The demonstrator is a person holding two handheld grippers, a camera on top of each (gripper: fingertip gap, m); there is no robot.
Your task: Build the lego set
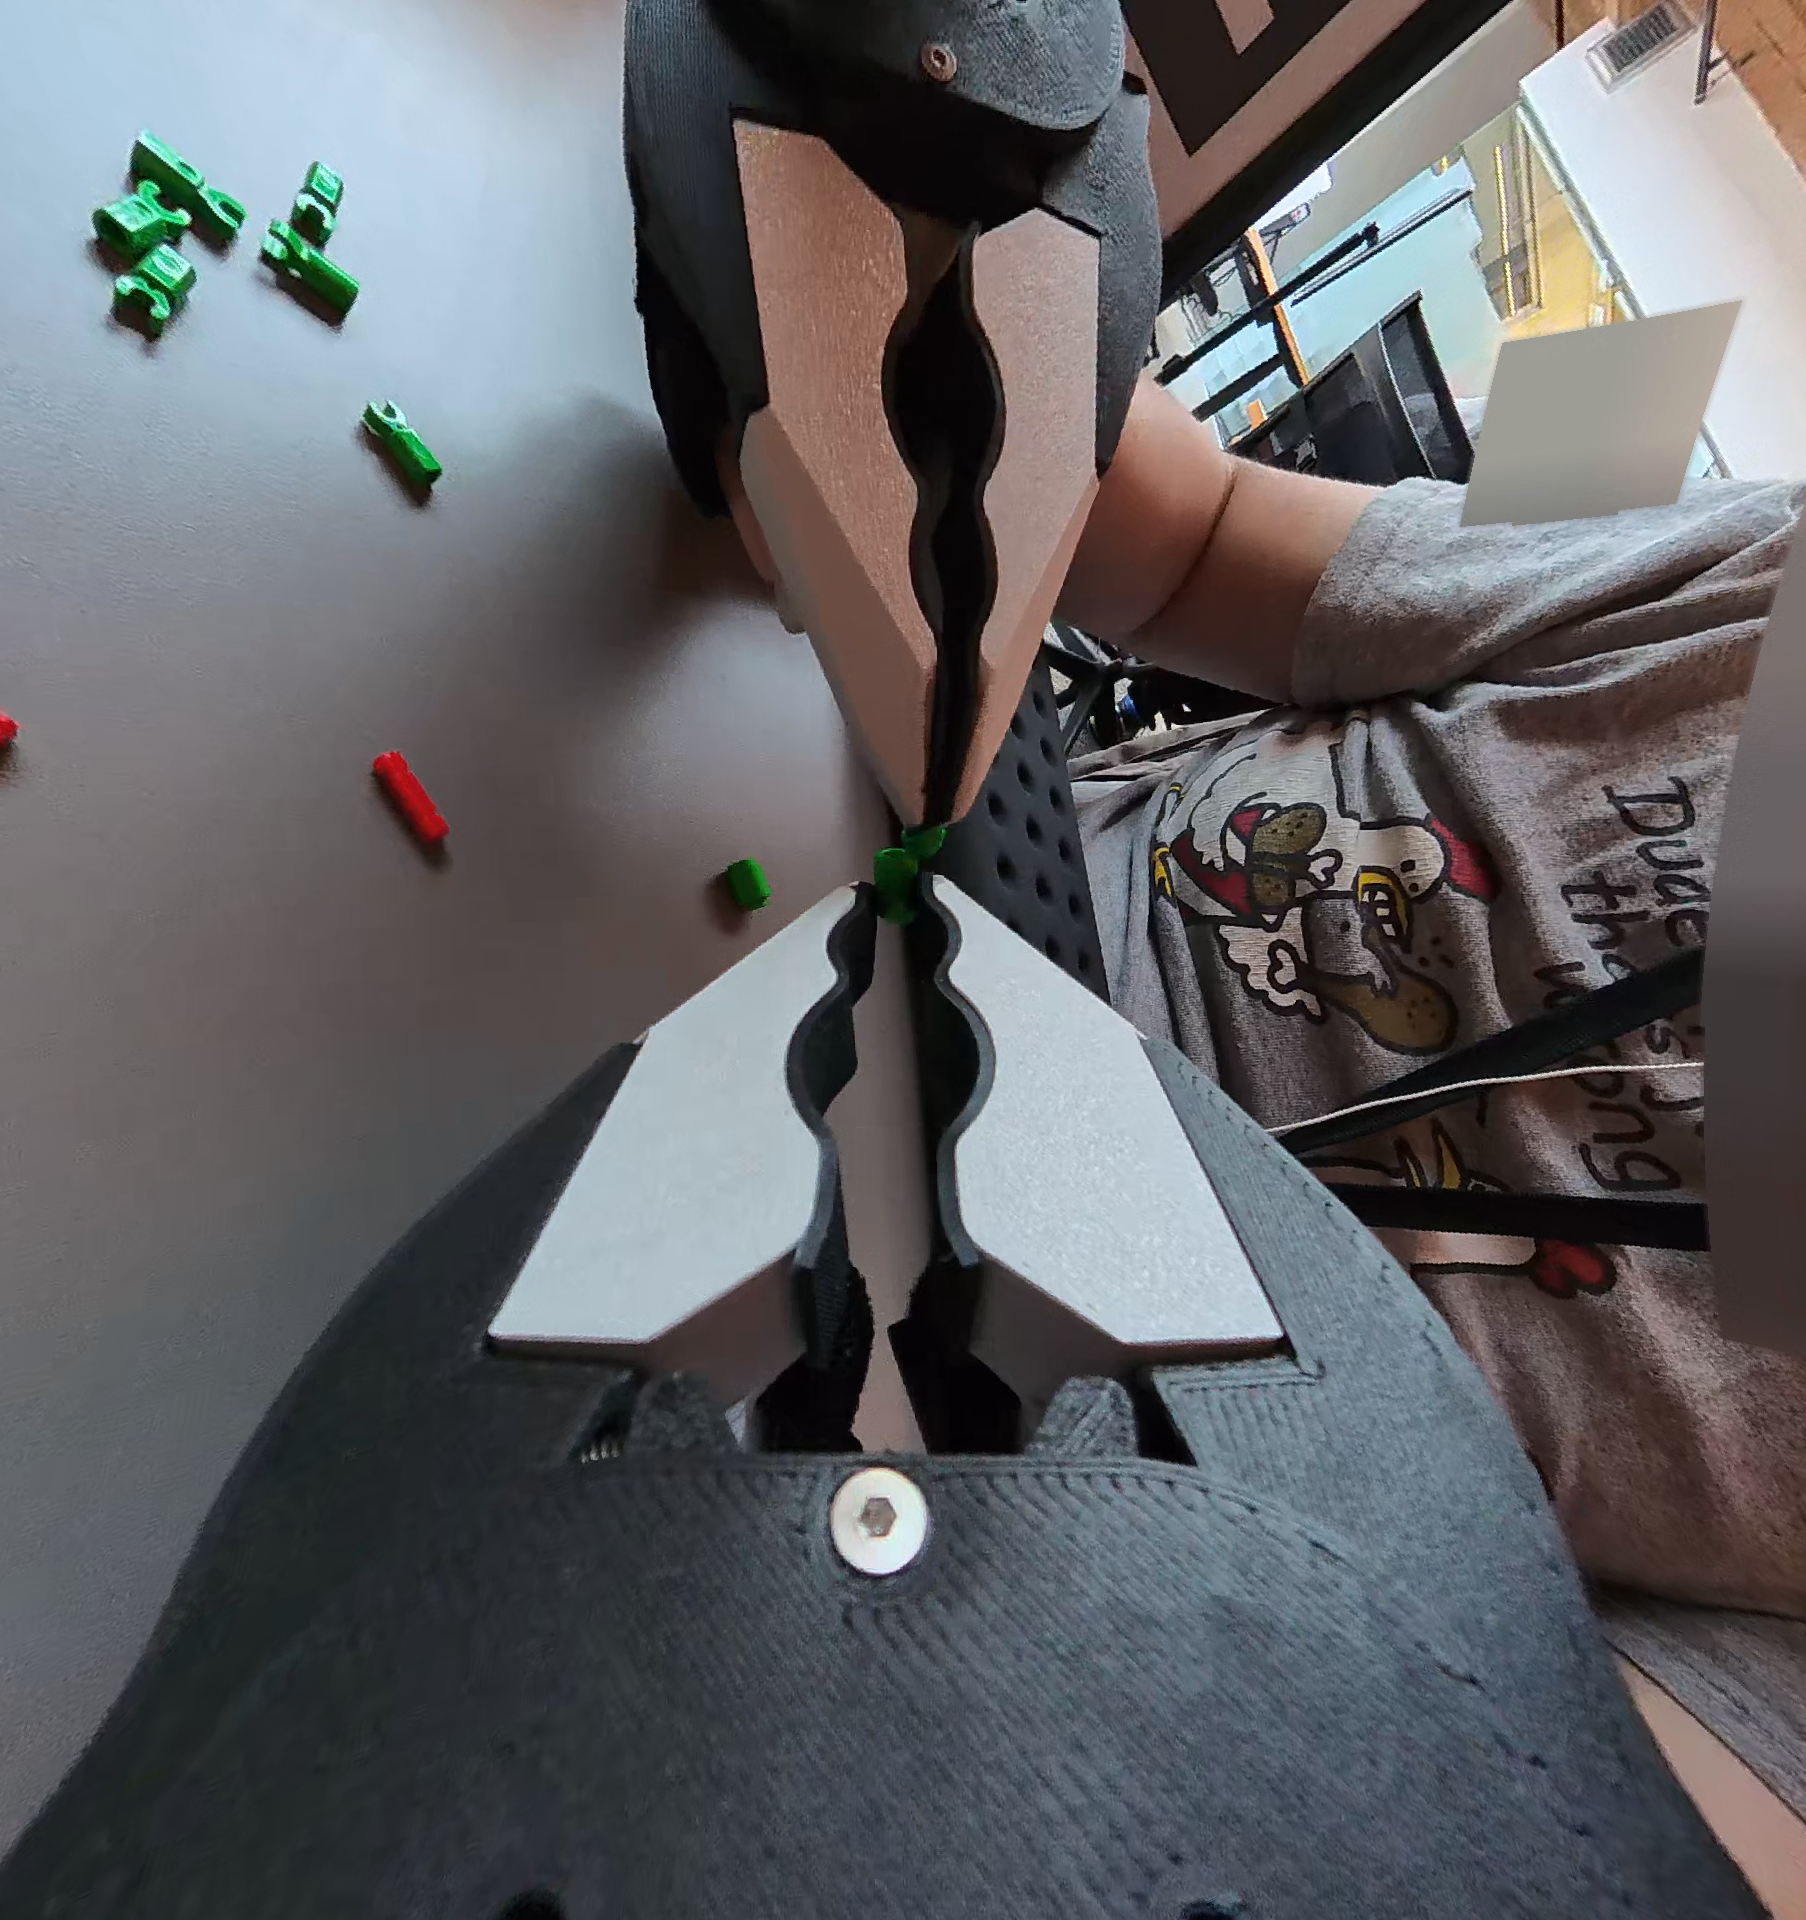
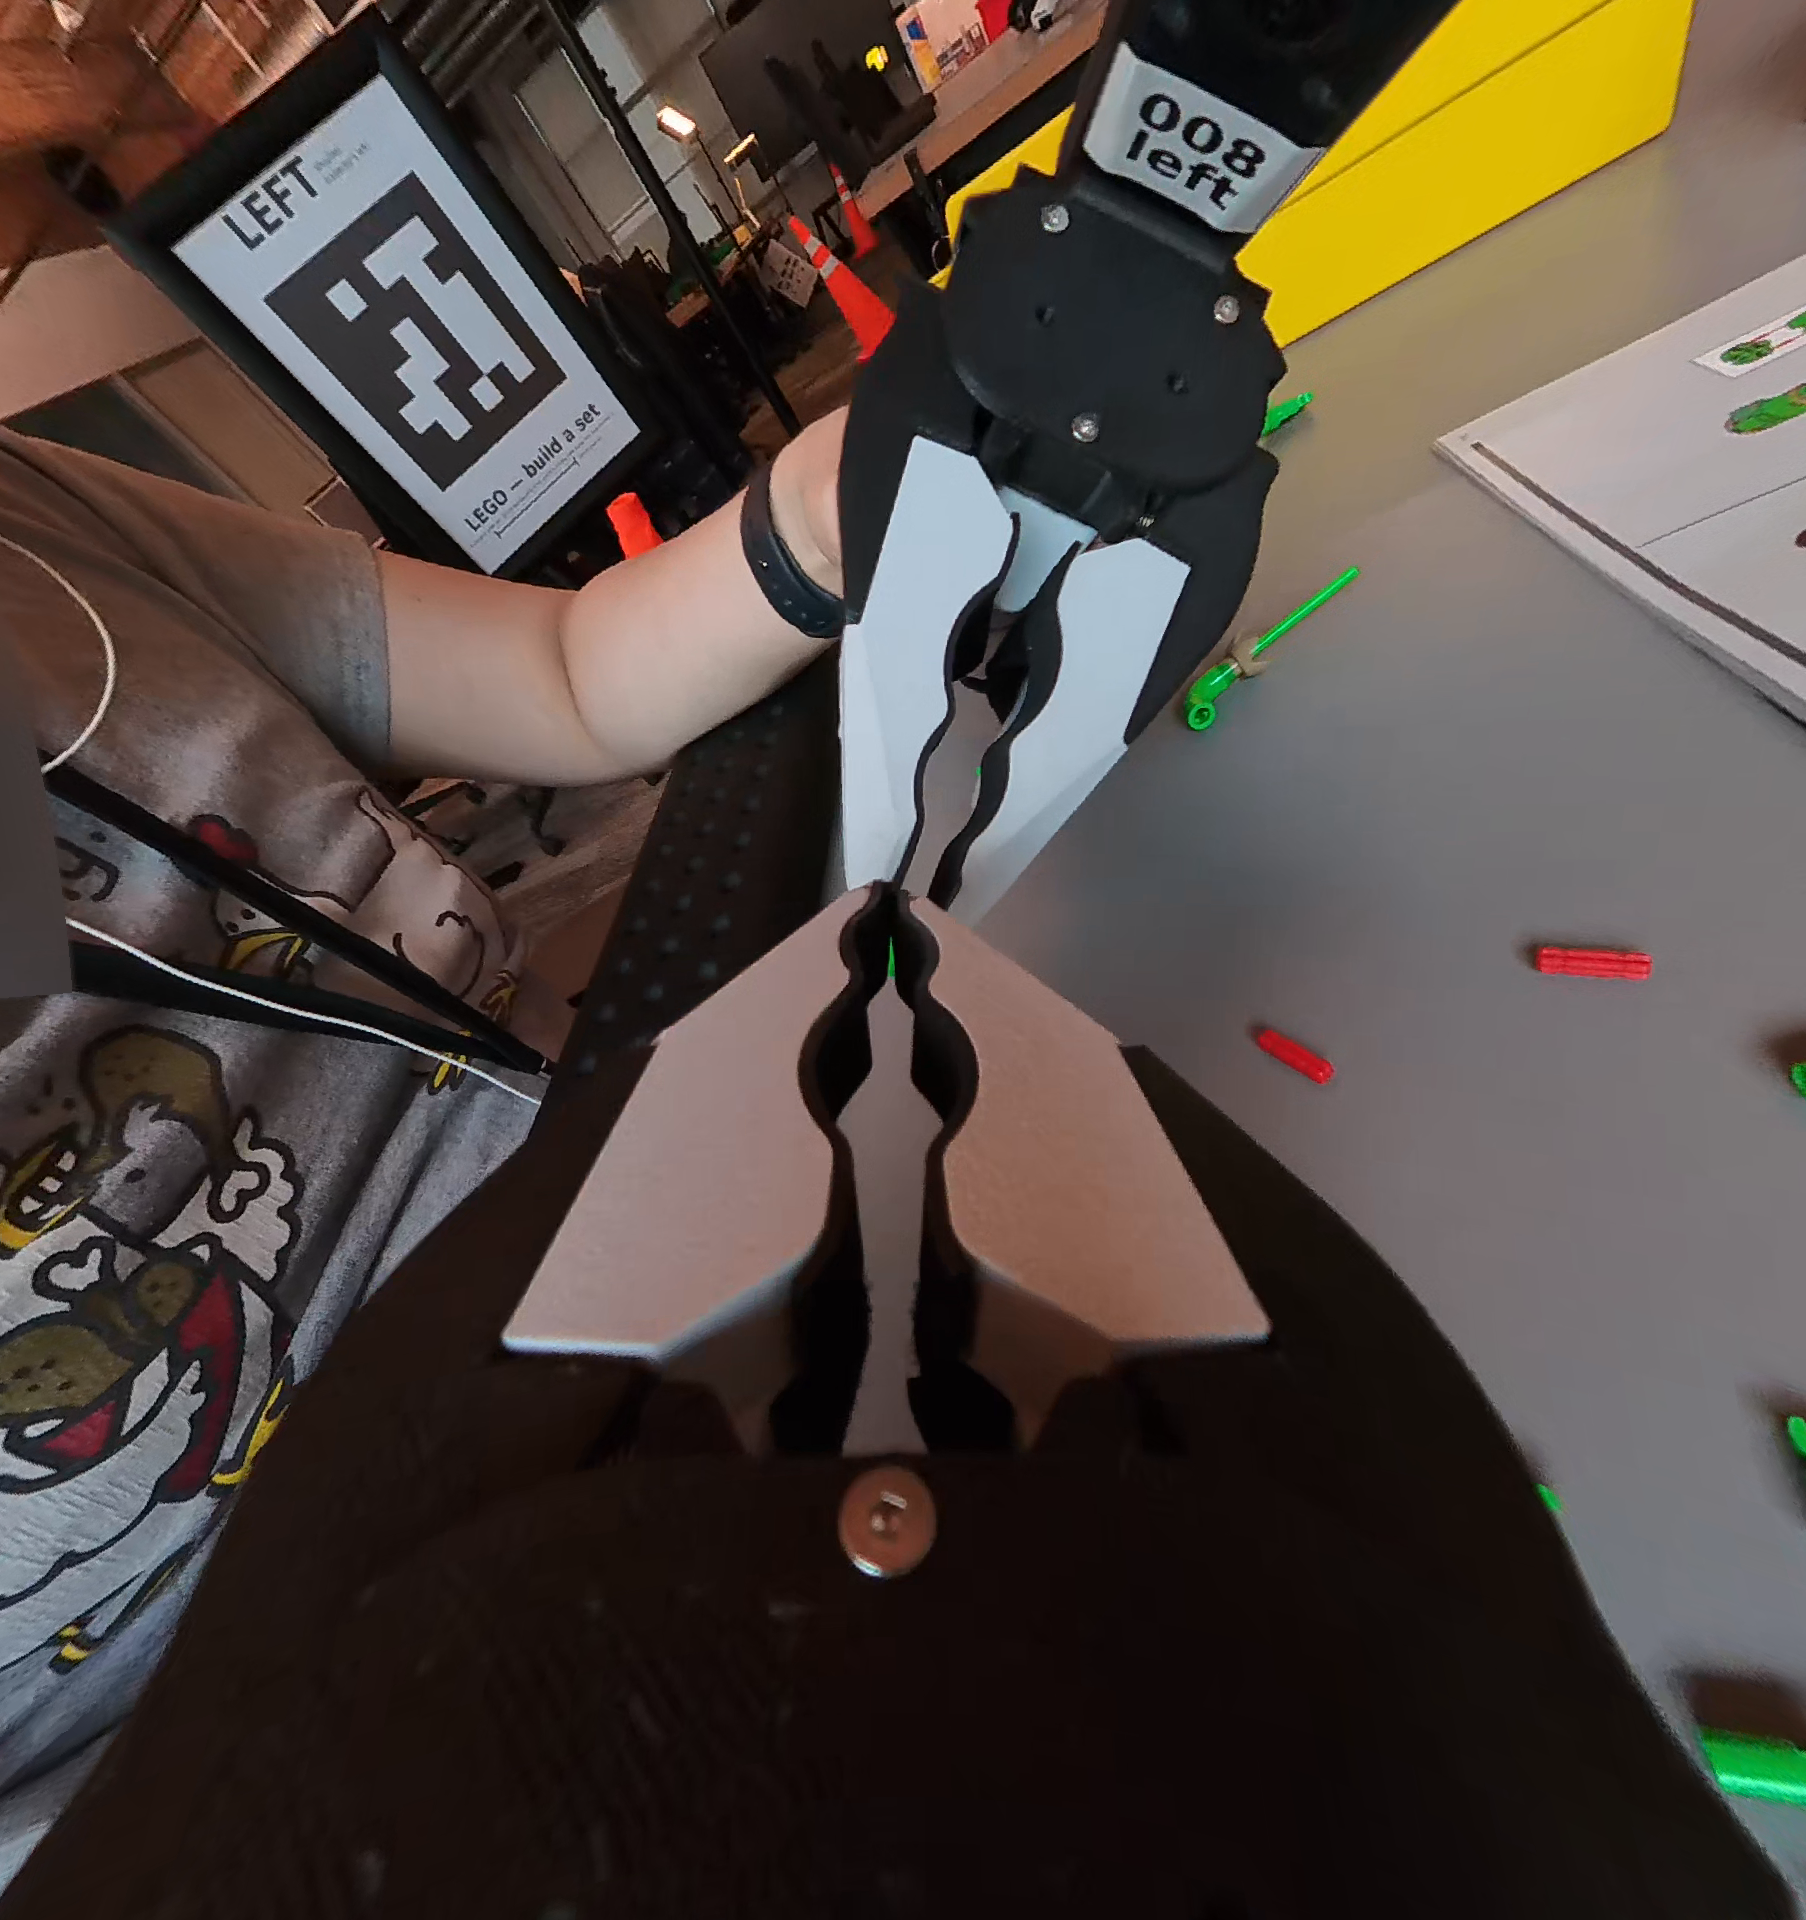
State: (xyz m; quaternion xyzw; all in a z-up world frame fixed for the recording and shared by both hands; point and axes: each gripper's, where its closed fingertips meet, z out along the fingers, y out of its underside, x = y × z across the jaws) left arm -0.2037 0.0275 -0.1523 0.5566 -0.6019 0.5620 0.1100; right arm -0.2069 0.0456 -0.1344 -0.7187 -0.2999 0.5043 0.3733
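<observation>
In the left wrist view my left gripper is shut on a small green lego piece that sticks out of its tips. My right gripper comes down from above, tip to tip with it, and is shut on a second small green piece. The two pieces touch, just above the table's near edge. In the right wrist view my right gripper is shut, and only a green sliver shows between its pads. The left gripper meets it from above.
Loose green pieces lie far left on the grey table, with one more, a green stub and red pins. An instruction booklet, a yellow box and more pieces are on the right. A person's torso is close by. Only a small space, under 4 cm, lies between the two pairs of fingers.
</observation>
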